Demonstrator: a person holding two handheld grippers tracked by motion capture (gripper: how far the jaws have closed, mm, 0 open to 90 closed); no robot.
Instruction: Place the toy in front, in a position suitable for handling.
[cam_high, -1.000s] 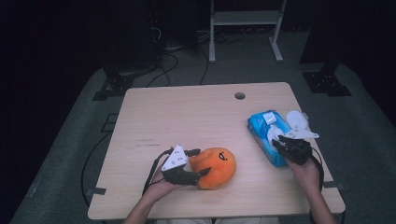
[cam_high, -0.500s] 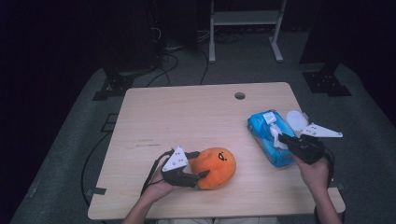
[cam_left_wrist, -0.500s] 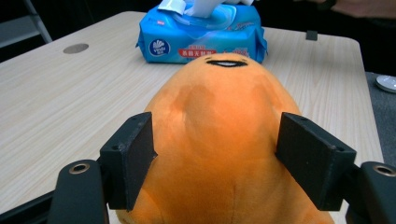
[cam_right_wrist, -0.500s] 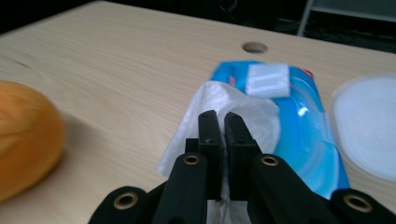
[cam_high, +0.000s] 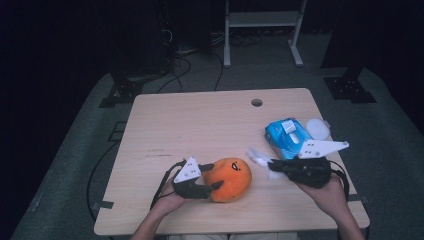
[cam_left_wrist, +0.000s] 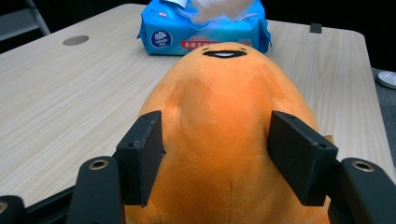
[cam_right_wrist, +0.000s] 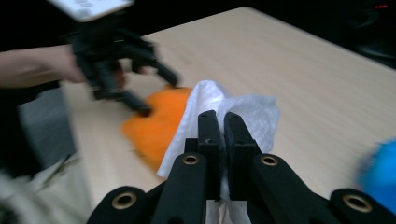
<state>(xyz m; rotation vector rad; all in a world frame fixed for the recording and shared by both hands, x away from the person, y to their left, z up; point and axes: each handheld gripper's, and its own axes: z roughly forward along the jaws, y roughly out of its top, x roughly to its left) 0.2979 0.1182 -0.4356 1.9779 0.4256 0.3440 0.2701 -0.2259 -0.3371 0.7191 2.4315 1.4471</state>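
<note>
Orange plush toy (cam_high: 229, 178) lies near the front edge of the wooden table (cam_high: 200, 125), gripped on both flanks by the left claw (cam_left_wrist: 217, 158), whose pads press into its soft sides. To its right, the right claw (cam_right_wrist: 219, 135) is pinched tight on a white wet wipe (cam_right_wrist: 219, 109), held just beside the toy. Behind the wipe, a blue wipes pack (cam_high: 285, 137) rests toward the table's right edge, with a round white lid (cam_high: 317, 128) just beside it.
</note>
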